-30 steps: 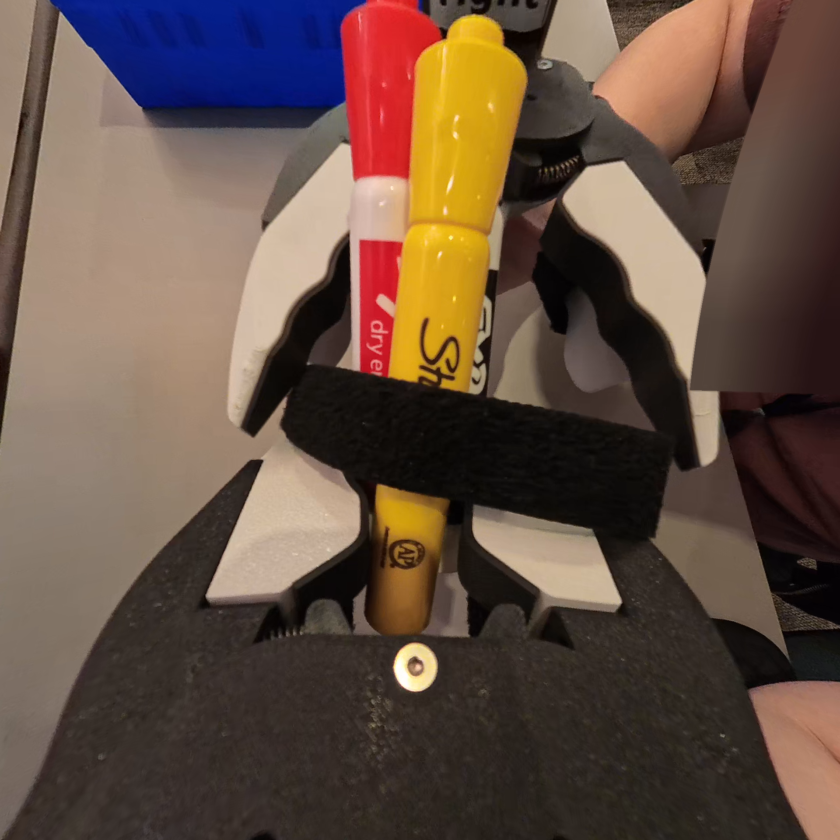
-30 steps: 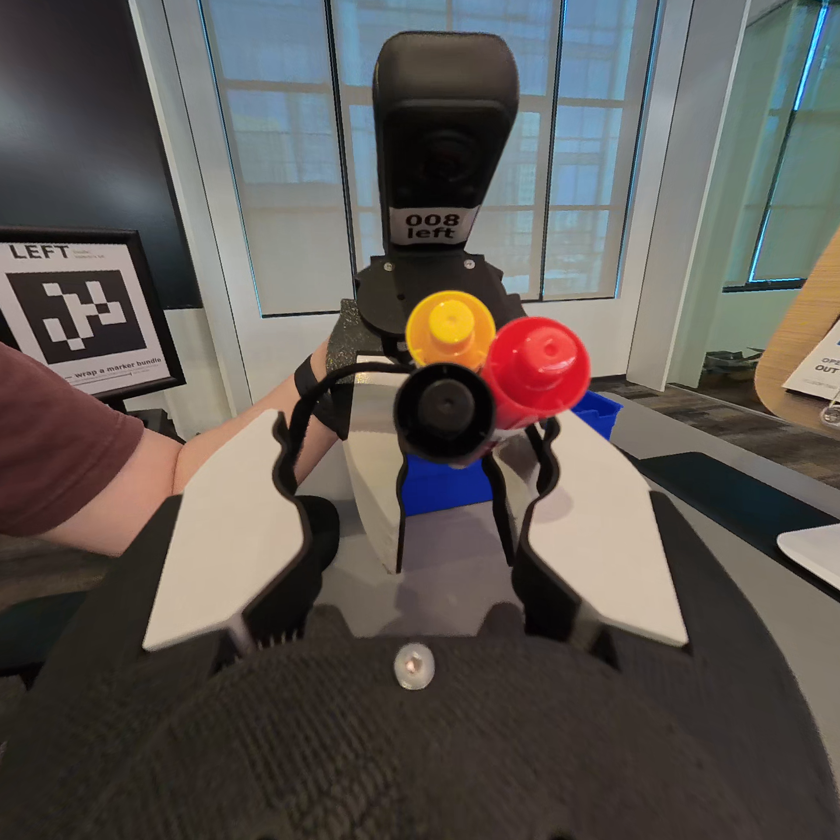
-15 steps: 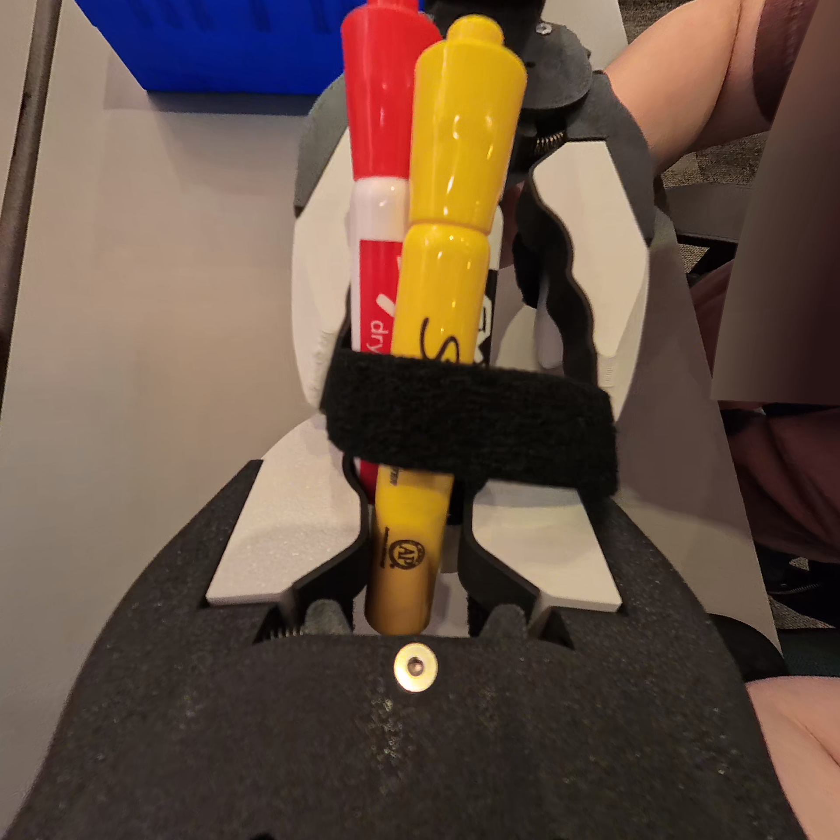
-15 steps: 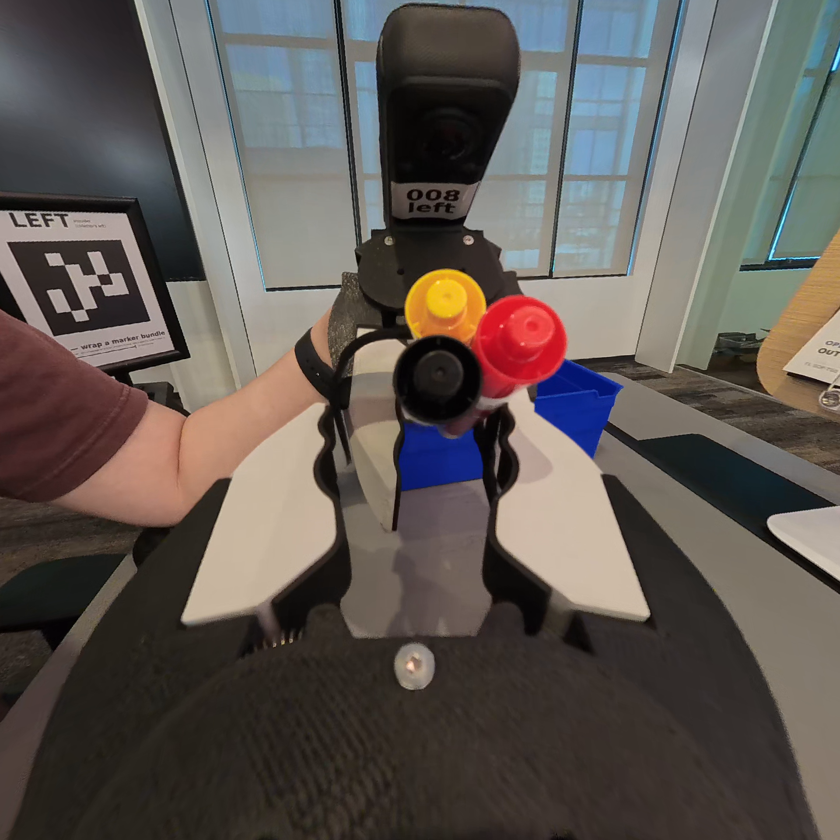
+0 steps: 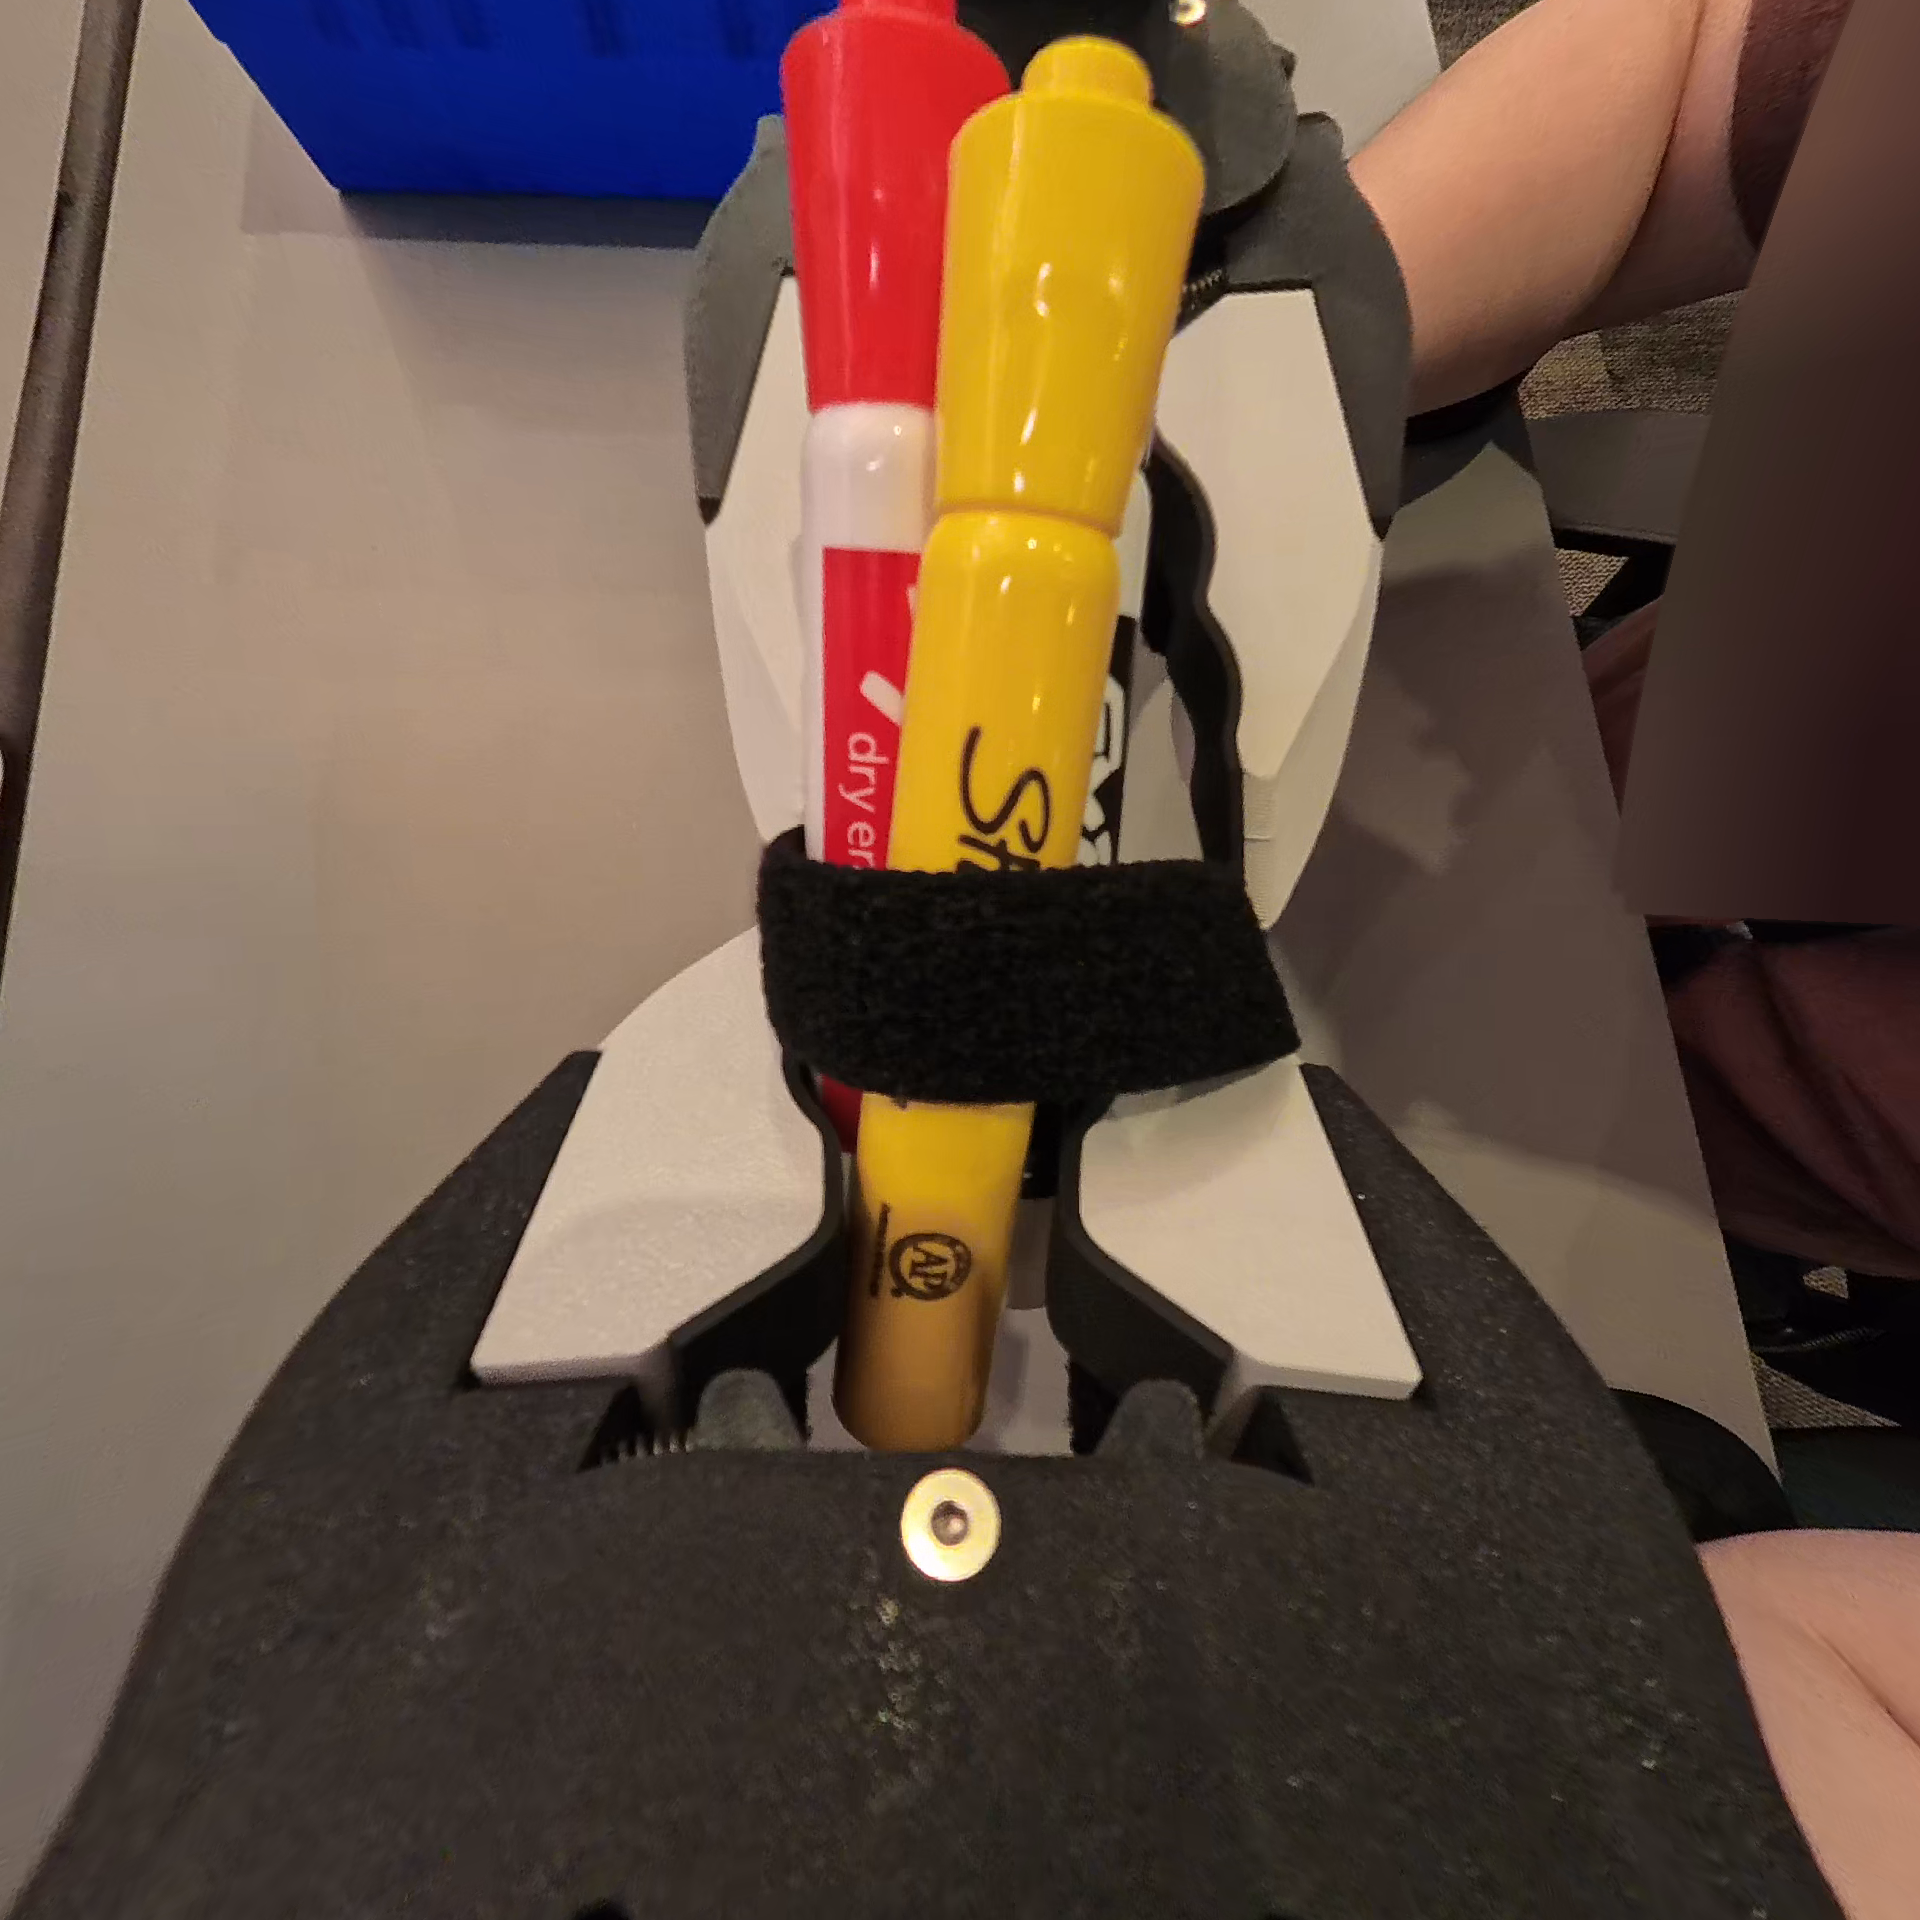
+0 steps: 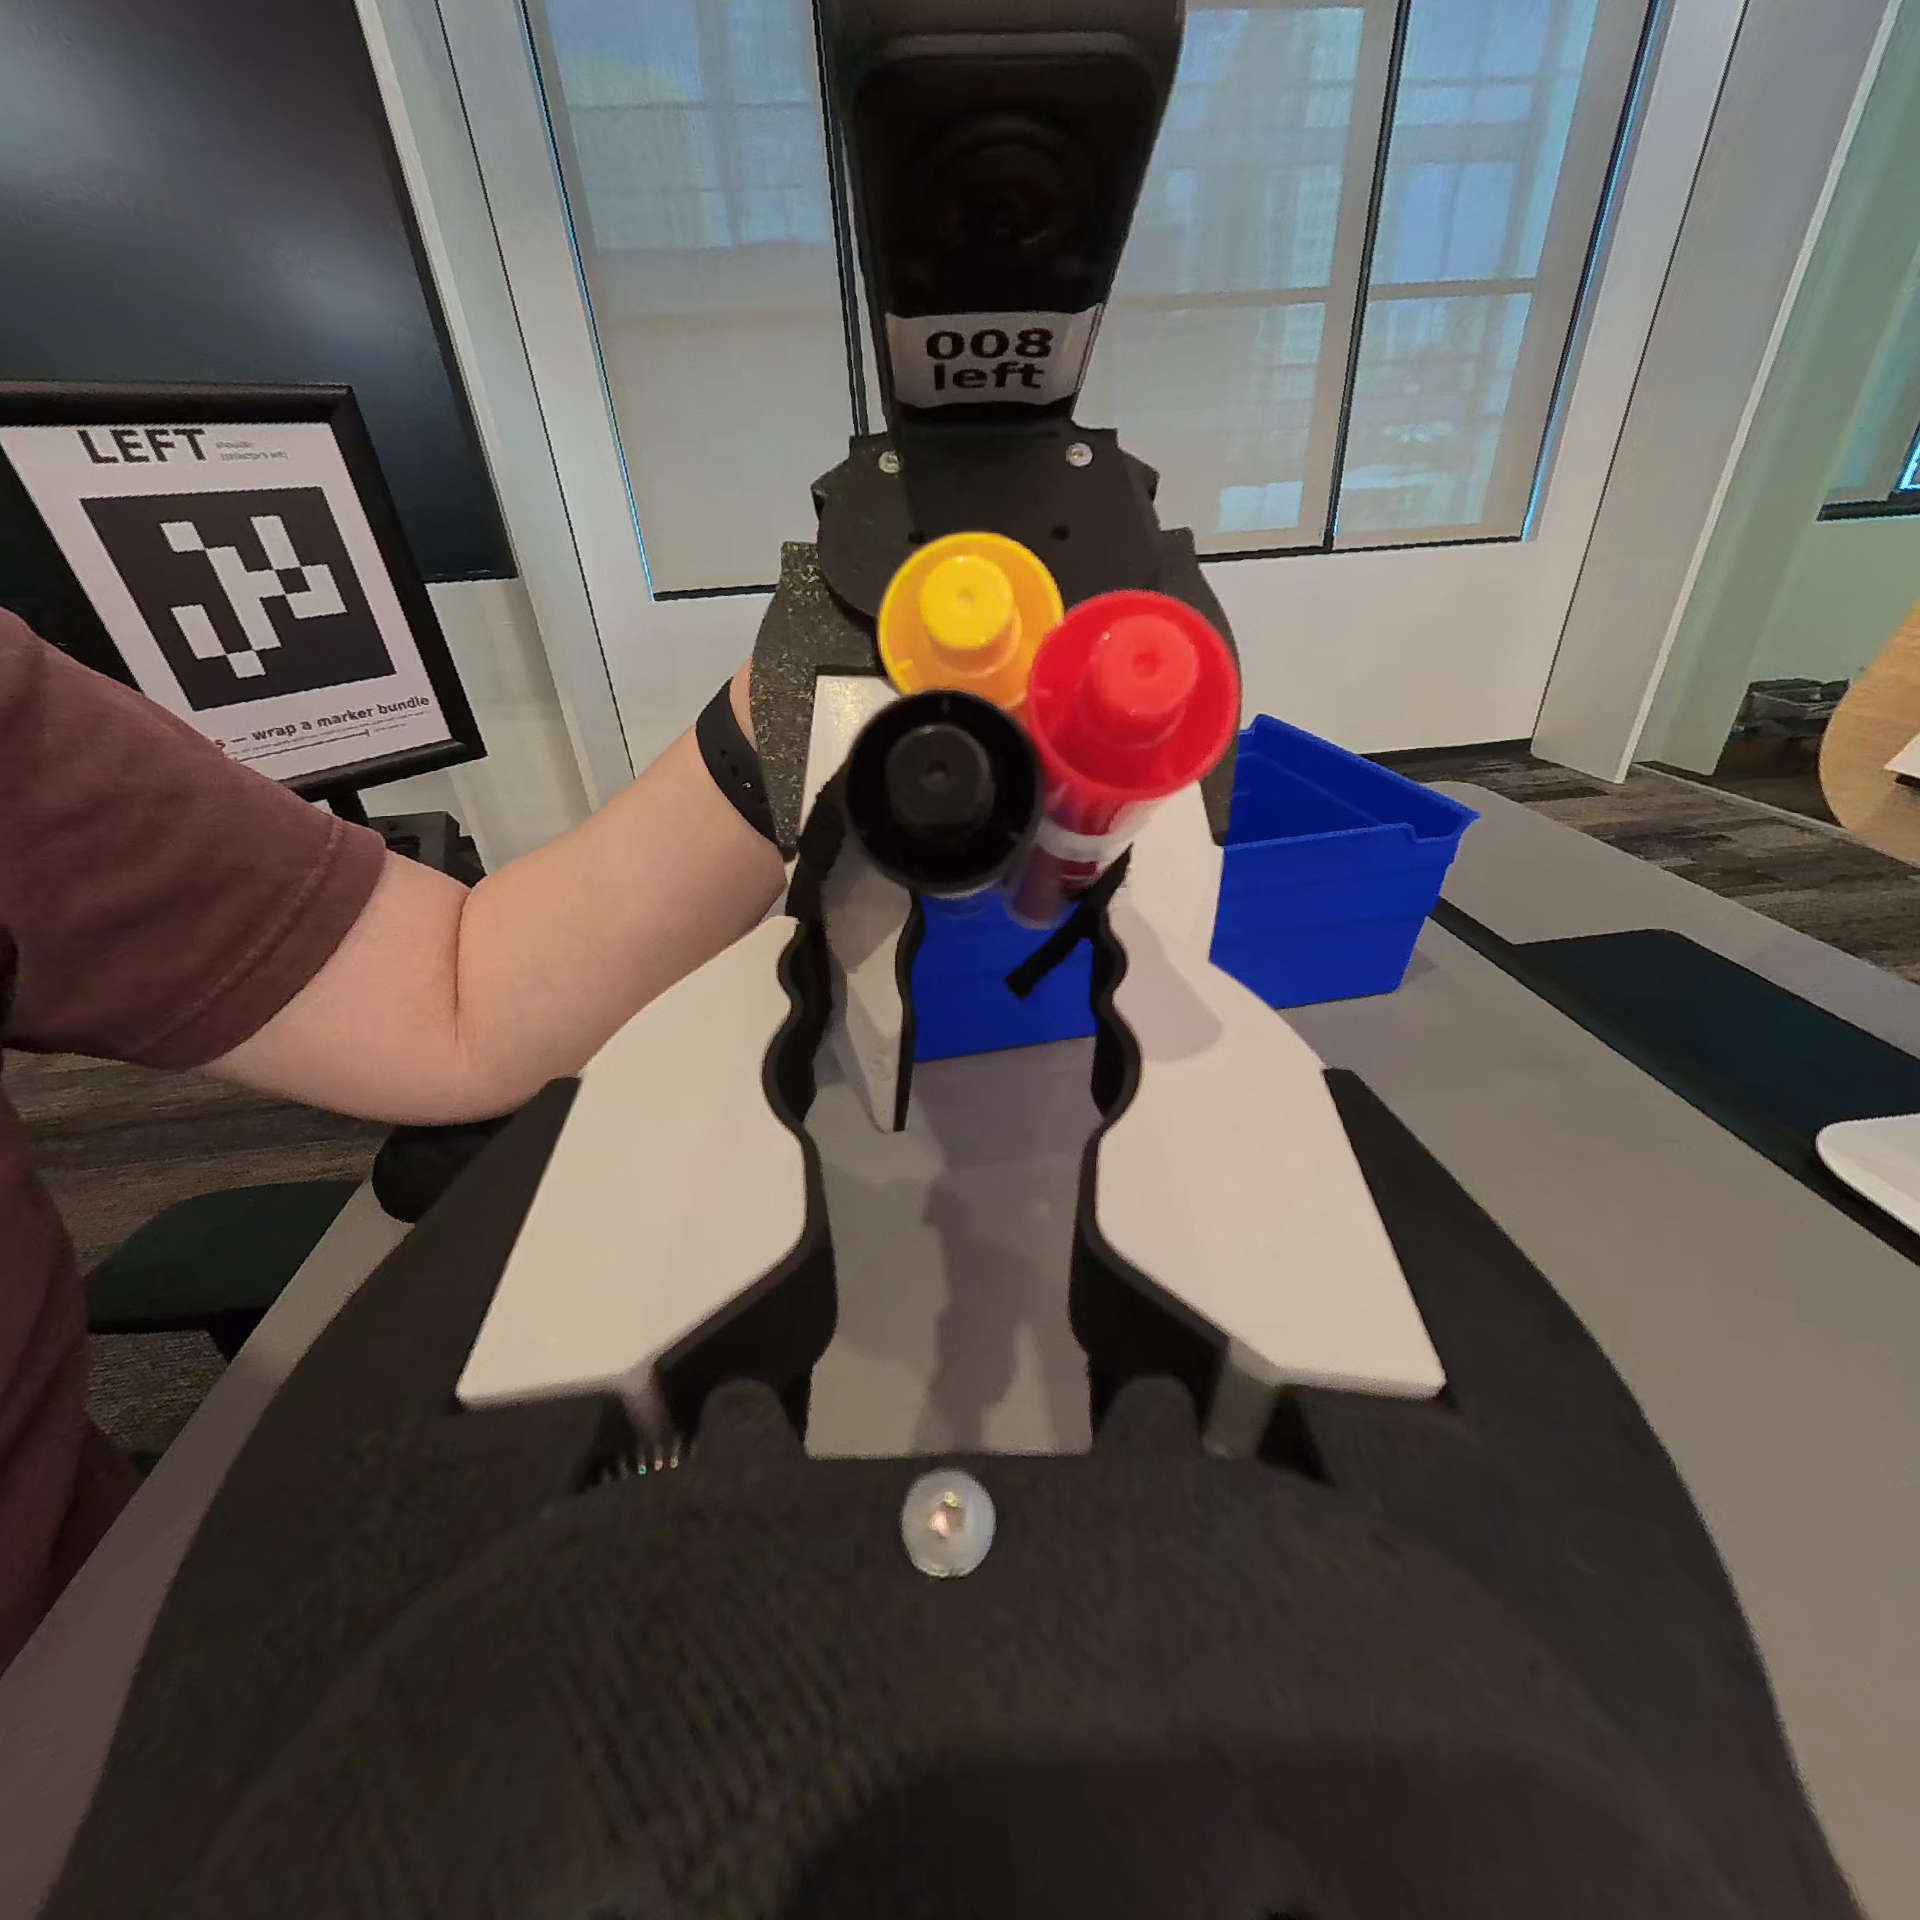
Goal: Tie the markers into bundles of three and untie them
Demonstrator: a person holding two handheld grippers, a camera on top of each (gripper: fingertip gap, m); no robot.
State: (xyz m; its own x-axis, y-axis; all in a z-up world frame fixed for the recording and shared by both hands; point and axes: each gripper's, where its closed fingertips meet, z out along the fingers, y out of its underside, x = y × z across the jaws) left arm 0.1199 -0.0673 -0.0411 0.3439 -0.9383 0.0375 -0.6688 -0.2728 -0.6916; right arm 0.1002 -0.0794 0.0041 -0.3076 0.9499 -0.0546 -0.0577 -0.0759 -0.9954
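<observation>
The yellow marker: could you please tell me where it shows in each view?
Left wrist view: yellow marker centre, lengthwise, right of the red marker.
Right wrist view: upper centre, cap end on, upper left of the red marker.
Shared landmark: blue bin.

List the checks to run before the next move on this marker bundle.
1. Left tool shut on the markers: ok.
2. Yellow marker, red marker and black marker together: ok.
3. Black strap circles the bundle: ok.
4. Strap end fastened: cannot tell; a loose tail shows in the right wrist view.
5. Right tool gripping the strap: cannot tell; its fingers flank the bundle.
</observation>
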